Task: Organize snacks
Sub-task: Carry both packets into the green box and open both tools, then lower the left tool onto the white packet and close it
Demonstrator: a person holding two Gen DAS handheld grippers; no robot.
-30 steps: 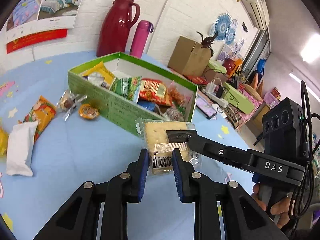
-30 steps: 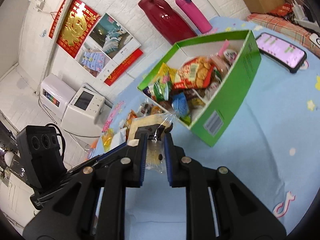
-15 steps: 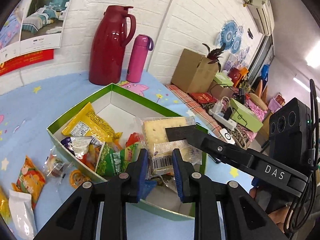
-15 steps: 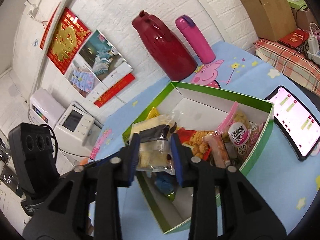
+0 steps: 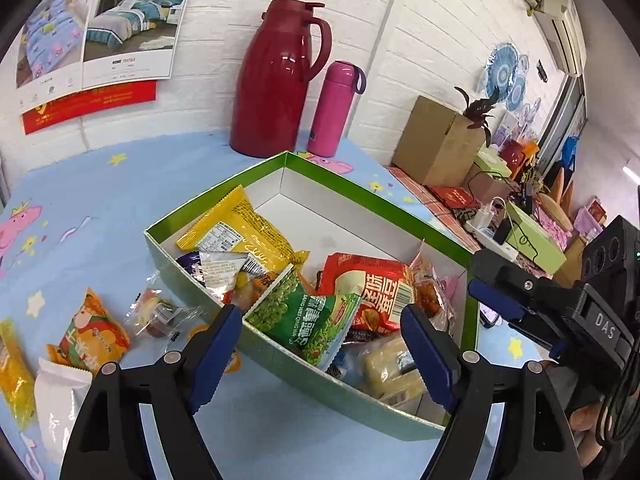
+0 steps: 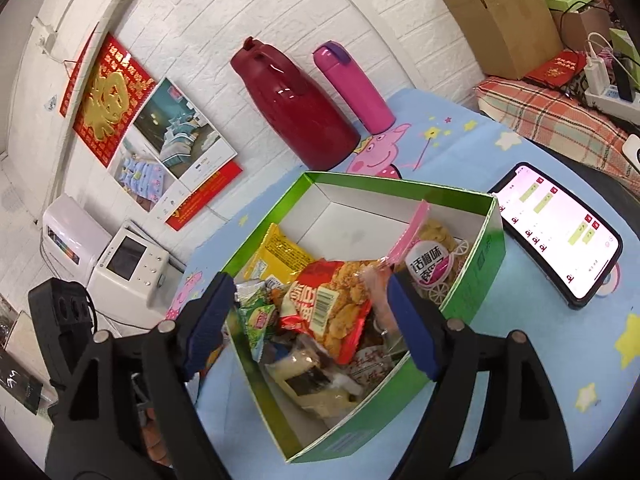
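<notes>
Both grippers, left (image 5: 320, 340) and right (image 6: 308, 320), gape empty over the rectangular green cardboard box (image 5: 360, 404) of crinkly packets.

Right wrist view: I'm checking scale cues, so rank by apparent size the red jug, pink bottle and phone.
1. Red jug, clearly the largest.
2. Phone and pink bottle look alike; the phone lies nearer the camera, so I won't rank them.

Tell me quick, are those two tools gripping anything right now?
Left tool: open, holding nothing, above the green box.
Right tool: open, holding nothing, above the same box.
</notes>
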